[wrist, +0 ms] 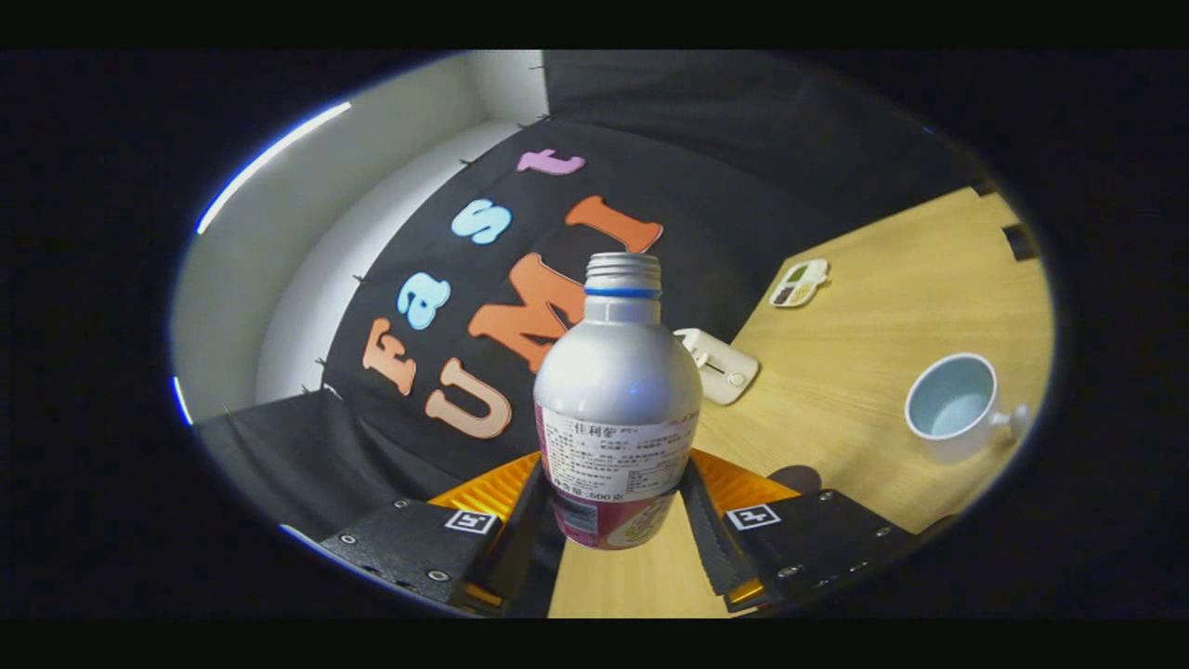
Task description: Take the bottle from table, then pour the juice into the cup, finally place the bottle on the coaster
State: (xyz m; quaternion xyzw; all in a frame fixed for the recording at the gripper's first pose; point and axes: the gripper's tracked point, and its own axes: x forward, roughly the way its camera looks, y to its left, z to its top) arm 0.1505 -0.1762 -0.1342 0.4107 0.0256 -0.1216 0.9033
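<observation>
1. At the left, the claw's left finger point(520, 520) lies flat against the lower side of the bottle point(618, 409). Its black pad touches the label band.

2. In the middle, the bottle sits between the two fingers. It is silver, with a white printed label, a red base and a blue ring under a bare threaded neck. I see no cap on it. Its long axis runs straight ahead, away from the claw point(618, 534), with the mouth at the far end.

3. The right finger point(711, 530) presses on the bottle's other side, so the claw is clenched on the lower body. The base seems to hang clear of the bench point(882, 316), though I cannot be sure of that.

4. Beyond the bottle and a little to the right, a small white flat thing point(717, 364) lies on the wood. It may be the coaster, but I cannot tell. Further off is a small white dish point(799, 282) with dark and pale compartments.

5. Well to the right stands the cup point(957, 407), pale blue inside and apparently empty, with its handle on the far right side. It is well apart from the bottle.

6. As I judge it, the pickup is done and the pour is next. The cup lies to the right of the claw, so the bottle must travel right and then tip its mouth over the rim. With the neck open, an early tilt could spill juice.
</observation>
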